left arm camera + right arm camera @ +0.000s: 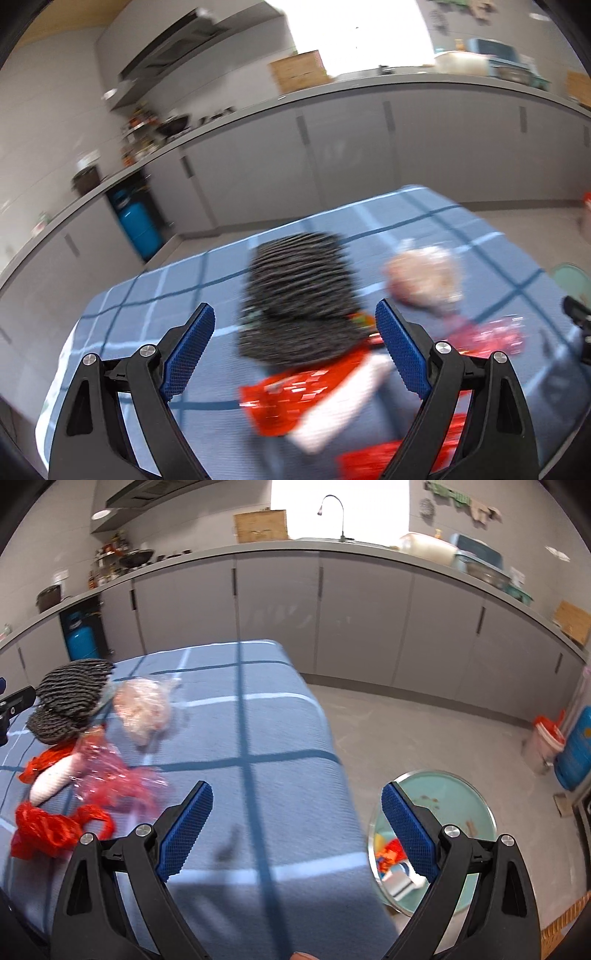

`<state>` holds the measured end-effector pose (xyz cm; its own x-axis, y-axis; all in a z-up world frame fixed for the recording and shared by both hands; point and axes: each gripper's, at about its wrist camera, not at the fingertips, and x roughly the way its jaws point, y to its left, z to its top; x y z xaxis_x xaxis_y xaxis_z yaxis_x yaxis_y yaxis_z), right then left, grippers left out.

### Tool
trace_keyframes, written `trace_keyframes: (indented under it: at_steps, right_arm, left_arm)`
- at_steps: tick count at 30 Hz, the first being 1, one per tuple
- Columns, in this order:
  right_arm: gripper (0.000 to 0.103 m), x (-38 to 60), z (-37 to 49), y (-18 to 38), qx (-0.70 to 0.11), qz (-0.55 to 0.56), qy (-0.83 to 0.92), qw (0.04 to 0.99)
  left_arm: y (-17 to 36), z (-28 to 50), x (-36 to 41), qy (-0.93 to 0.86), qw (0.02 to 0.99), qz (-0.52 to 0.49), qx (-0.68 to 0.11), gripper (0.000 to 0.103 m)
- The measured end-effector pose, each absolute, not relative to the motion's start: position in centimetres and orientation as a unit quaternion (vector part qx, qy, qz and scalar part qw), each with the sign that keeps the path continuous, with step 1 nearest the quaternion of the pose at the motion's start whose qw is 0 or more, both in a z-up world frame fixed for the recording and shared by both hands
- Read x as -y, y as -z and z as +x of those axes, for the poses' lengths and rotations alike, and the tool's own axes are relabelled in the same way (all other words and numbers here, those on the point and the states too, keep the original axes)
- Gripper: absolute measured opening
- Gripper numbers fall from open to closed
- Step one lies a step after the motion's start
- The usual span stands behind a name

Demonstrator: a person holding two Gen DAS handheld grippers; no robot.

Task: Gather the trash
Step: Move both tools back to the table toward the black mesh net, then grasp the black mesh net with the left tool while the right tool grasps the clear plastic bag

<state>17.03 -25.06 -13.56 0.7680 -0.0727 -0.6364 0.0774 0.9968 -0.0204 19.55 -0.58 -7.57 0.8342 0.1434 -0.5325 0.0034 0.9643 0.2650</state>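
Trash lies on a table with a blue checked cloth (258, 738). A black ribbed crumpled piece (299, 291) (72, 698), a red plastic bag (295, 395) (51, 827), a white roll (55, 775), pink clear wrap (110, 779) (495, 336) and a clear bag of pale stuff (142, 709) (424, 277) sit together. My left gripper (295, 350) stands open just above the red bag and black piece, touching nothing. My right gripper (297, 827) is open over the table's right edge, with nothing between its blue pads. A teal bin (443, 805) on the floor holds some trash.
Grey cabinets and a counter (295, 550) with a sink tap (332, 513) run along the back. A blue gas cylinder (79, 638) stands under the counter at left. A blue container (576, 753) and a clear red-lidded tub (546, 738) sit on the floor at right.
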Motion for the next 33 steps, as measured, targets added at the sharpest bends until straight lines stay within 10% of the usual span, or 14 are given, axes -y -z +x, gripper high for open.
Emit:
trace_keyframes:
  at_steps: [28,33]
  right_arm:
    - [0.092,14.2,29.2,11.0,-0.335,-0.046,-0.038,0.94]
    - [0.081,13.7,30.7,12.9,-0.37,-0.038,-0.061,0.926]
  left_arm:
    - [8.3,27.9,-3.4,-0.035,0.948,0.069,-0.31,0.086]
    - [9.4,28.4,-2.9,-0.002,0.94,0.062,-0.335,0.038]
